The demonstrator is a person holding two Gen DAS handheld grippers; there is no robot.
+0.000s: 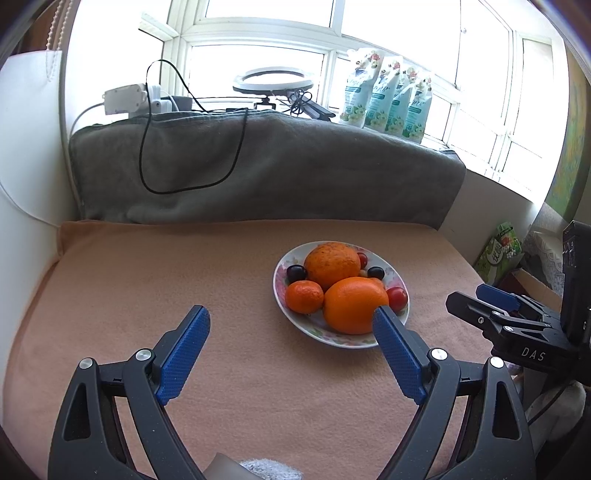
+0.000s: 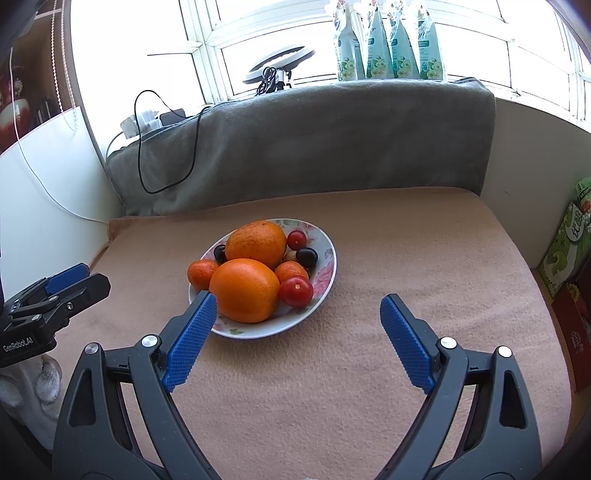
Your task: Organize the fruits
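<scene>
A home, by a bay window (image 1: 266, 22). Grey blanket (image 1: 266, 166) on the sill, floral plate (image 2: 325, 258) of fruit on peach blanket (image 1: 147, 277).

Strong daylight pours in through the window (image 1: 266, 33) at the far side, and its panes are blown out to plain white in both views. The peach blanket (image 2: 369, 258) is evenly lit, with a soft shadow on the near side of the plate (image 2: 325, 280). The oranges (image 1: 351, 302) look sharp. Both views bulge like a fisheye, with dark, blurred corners and bent window bars.
</scene>
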